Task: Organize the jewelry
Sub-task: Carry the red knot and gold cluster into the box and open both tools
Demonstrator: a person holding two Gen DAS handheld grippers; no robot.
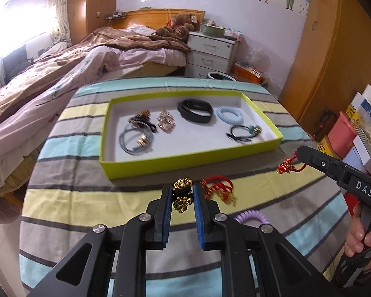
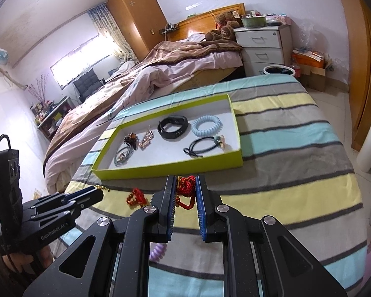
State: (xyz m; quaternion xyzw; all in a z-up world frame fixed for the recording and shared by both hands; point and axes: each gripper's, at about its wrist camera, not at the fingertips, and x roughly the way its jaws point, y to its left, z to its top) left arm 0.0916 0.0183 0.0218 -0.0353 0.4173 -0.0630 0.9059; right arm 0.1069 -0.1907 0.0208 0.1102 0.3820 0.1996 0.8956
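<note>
Two black two-finger grippers with blue pads fill the foreground above a striped blanket (image 1: 86, 173) over a table. Left gripper (image 1: 182, 195) is nearly closed, pinching a gold bead cluster on a black band (image 1: 183, 194). Right gripper (image 2: 185, 193) is closed on a red knotted cord ornament (image 2: 185, 185). Ahead, at the blanket's middle, a lime-green shallow cardboard box (image 1: 160, 163) holds bracelets and hair ties. Another red cord bracelet (image 1: 219, 189) and a lilac coiled hair tie (image 1: 251, 216) lie on the near edge. Dangling ends could snag the box's rim or slip free. Both grips are partly hidden by the pads.
</note>
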